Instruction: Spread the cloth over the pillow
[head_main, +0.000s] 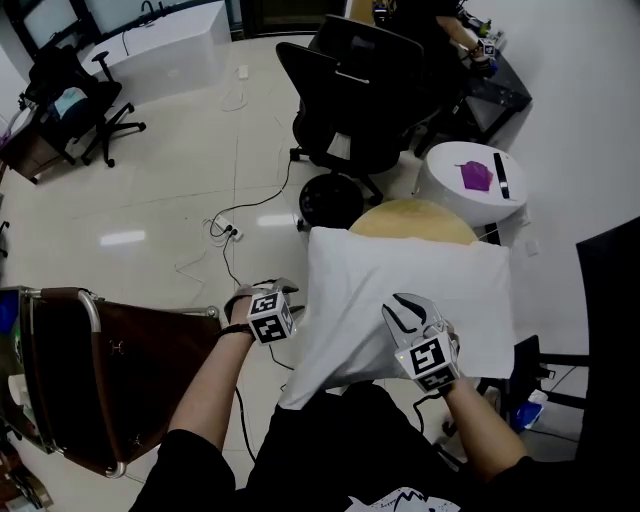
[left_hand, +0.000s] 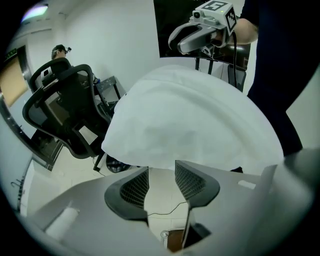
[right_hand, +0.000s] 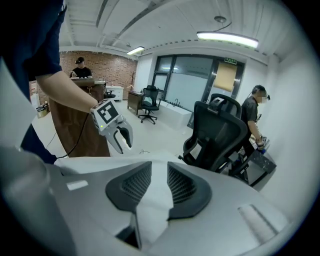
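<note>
Left hand-held gripper (left_hand: 161, 175) agape, right (right_hand: 159, 167) clamped

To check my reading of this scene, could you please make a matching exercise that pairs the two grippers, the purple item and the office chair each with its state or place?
Things:
1. left gripper
2. right gripper
3. purple item
4. black office chair

States or places:
A. lying on the round white table
B. jaws closed on the white cloth
C. standing on the floor beyond the pillow
D. jaws apart, nothing between them

Pairs: 1-D, 2-B, 3-A, 4-C.
</note>
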